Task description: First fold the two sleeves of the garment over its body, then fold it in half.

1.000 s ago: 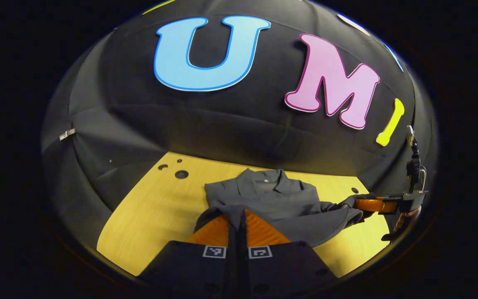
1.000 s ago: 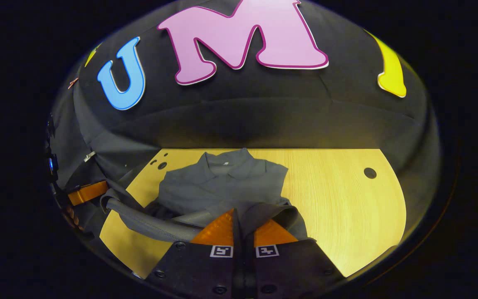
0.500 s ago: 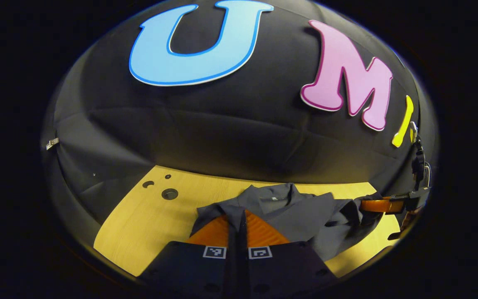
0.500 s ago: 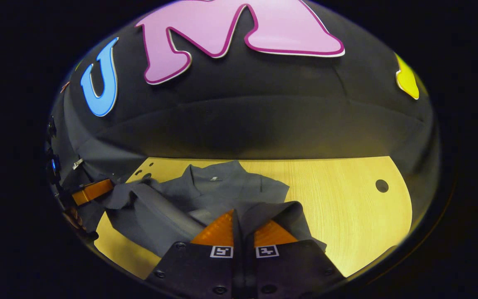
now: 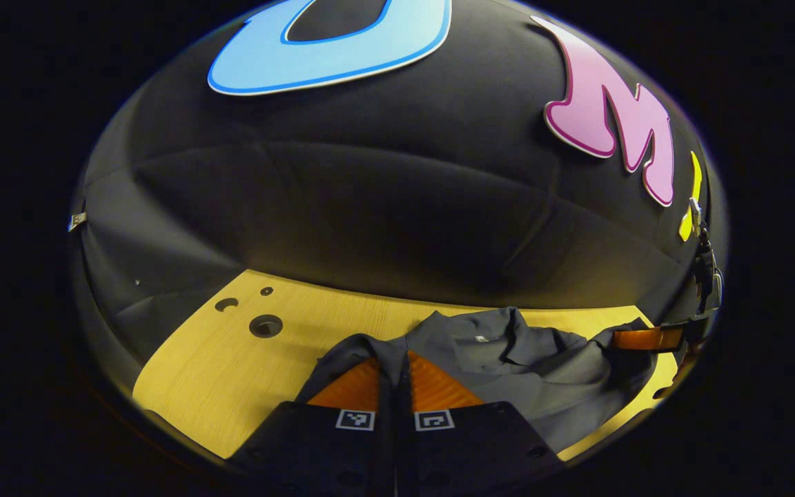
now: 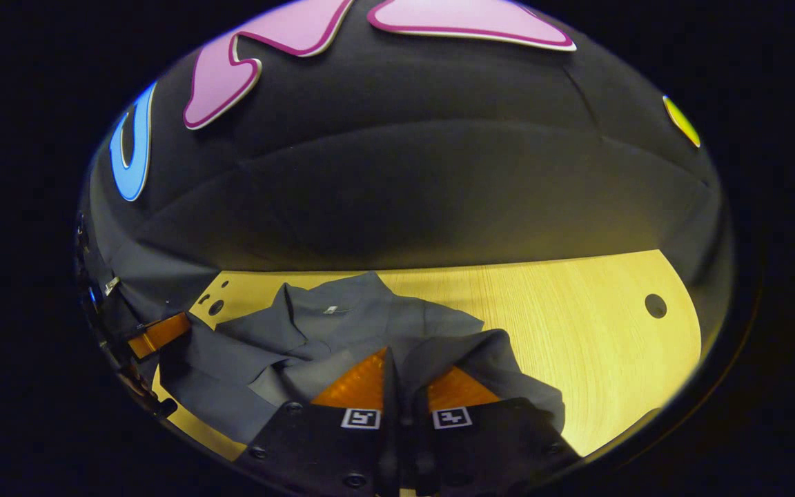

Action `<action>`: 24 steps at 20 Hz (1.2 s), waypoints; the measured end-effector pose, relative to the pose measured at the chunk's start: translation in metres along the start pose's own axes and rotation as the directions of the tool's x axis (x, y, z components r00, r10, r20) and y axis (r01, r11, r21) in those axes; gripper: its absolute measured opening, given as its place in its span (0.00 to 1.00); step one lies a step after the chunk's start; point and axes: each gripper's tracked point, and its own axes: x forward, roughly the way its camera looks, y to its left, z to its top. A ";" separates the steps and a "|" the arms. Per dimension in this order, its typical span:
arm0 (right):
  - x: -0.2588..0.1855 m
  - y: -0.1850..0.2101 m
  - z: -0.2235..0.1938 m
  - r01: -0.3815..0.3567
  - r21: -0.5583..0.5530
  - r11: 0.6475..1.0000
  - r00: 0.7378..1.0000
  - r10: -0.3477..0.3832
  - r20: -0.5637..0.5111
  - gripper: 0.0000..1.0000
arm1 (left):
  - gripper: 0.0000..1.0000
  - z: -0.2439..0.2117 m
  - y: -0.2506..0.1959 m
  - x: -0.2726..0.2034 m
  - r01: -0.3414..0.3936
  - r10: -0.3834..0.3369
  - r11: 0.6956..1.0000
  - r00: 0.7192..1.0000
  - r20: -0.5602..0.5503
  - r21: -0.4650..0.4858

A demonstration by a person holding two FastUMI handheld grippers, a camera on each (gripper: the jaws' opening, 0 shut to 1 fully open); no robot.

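- The grey garment (image 6: 342, 331) is spread on the desk (image 6: 577, 324), collar at 12 o'clock, with its hem corners pinched by the closed left claw (image 5: 395, 362) and the closed right claw (image 6: 389, 360)
- If one corner is carried further than the other, a crooked half-fold is risked
- If cloth slips from either pinch, the folded-in sleeves could be dragged loose

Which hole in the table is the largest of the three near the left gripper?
The round hole nearest the shirt; the two behind it are smaller.

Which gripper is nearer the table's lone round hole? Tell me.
Right. The right gripper, shut on the garment, sits on the lone hole's side; the left gripper is across the garment.
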 end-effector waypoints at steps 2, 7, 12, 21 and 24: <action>0.004 0.001 -0.005 -0.003 0.014 1.000 1.000 0.003 -0.018 0.10 | 0.06 -0.007 0.006 -0.001 -0.039 0.039 0.999 0.999 -0.019 -0.010; -0.008 0.004 -0.011 -0.004 -0.009 1.000 0.999 0.004 -0.046 0.55 | 0.55 -0.004 0.017 -0.022 -0.067 0.065 0.997 0.997 -0.030 -0.044; -0.043 0.003 0.003 0.007 -0.011 1.000 1.000 -0.007 -0.004 0.98 | 0.91 0.027 0.009 -0.069 -0.081 0.082 0.996 0.996 0.026 -0.034; -0.182 -0.016 0.013 0.105 -0.041 0.994 0.984 -0.098 0.148 0.99 | 0.96 0.056 0.004 -0.215 -0.113 0.103 0.992 0.981 0.166 0.054; -0.232 -0.004 -0.004 0.132 -0.029 0.991 0.978 -0.125 0.164 0.99 | 0.96 0.040 -0.010 -0.258 -0.078 0.064 0.994 0.983 0.173 0.078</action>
